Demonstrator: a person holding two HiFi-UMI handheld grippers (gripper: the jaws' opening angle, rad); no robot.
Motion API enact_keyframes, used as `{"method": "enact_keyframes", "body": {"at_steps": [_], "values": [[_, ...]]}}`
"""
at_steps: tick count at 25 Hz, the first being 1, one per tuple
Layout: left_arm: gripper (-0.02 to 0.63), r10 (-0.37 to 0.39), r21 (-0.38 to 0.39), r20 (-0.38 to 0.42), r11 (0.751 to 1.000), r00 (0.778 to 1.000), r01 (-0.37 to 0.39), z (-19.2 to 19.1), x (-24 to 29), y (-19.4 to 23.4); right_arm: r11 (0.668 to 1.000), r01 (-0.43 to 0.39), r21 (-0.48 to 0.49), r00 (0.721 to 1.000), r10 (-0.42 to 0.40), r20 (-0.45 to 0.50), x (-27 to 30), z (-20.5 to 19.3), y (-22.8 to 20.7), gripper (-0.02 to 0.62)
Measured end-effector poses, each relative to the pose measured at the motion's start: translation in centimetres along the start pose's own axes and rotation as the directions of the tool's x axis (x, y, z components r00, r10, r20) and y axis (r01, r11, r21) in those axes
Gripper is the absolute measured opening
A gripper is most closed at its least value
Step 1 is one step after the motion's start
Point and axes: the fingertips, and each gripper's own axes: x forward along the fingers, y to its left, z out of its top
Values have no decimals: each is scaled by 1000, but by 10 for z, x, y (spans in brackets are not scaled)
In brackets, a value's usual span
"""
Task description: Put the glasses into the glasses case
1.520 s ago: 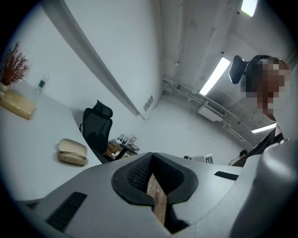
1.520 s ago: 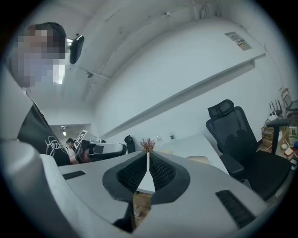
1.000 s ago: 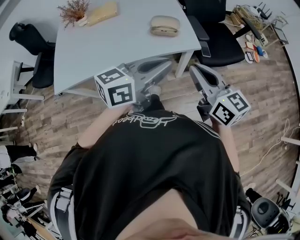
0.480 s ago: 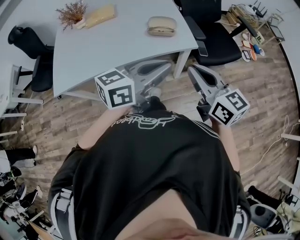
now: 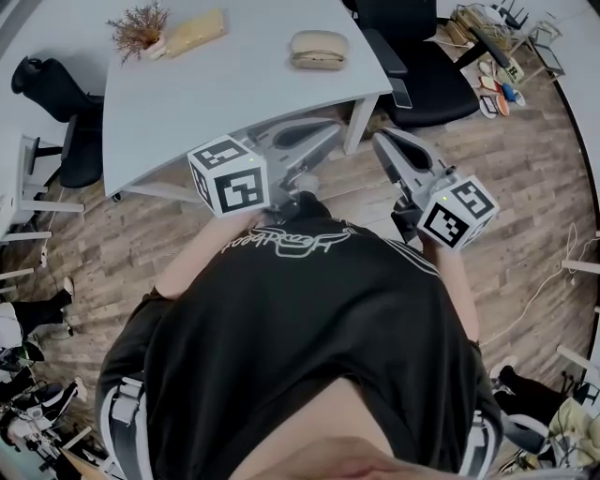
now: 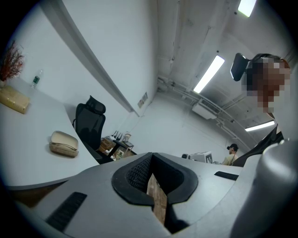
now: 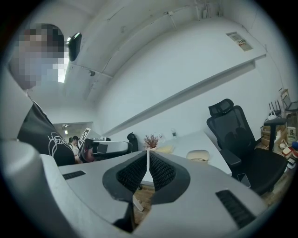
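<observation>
- My left gripper (image 5: 330, 129) is closed: its black pads meet at the tips and hold nothing, with only a sliver of wooden floor (image 5: 525, 178) showing behind them.
- My right gripper (image 5: 382, 141) is closed down to a hairline slit, and it is empty too.
- I hold both grippers close to my chest, just short of the near edge of the white surface (image 5: 234, 89).
- The beige glasses case (image 5: 319, 50) lies shut on the far right part of the surface, well apart from both grippers.
- At the far left of the surface stands a dried plant sprig (image 5: 139, 25), with a yellowish flat object (image 5: 195, 31) just beside it.
- A black office chair (image 5: 427, 66) stands right of the surface.
</observation>
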Motion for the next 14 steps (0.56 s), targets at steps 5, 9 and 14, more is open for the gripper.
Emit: {"method": "enact_keyframes", "body": {"at_steps": [5,9,14], "values": [[8,-2,-8,-1,1000,1000,2,0,1,1,1000,2,-2,1000,-2,-11,0,-1,1,18],[8,-4,-12,-7,1000,1000,4,-1,1,2,1000,9,4,1000,-9,-14,0,-1,-1,18],[8,4,-16,-16,1000,1000,-4,-3,4,8,1000,10,10,1000,-10,-20,1,-3,-5,18]]}}
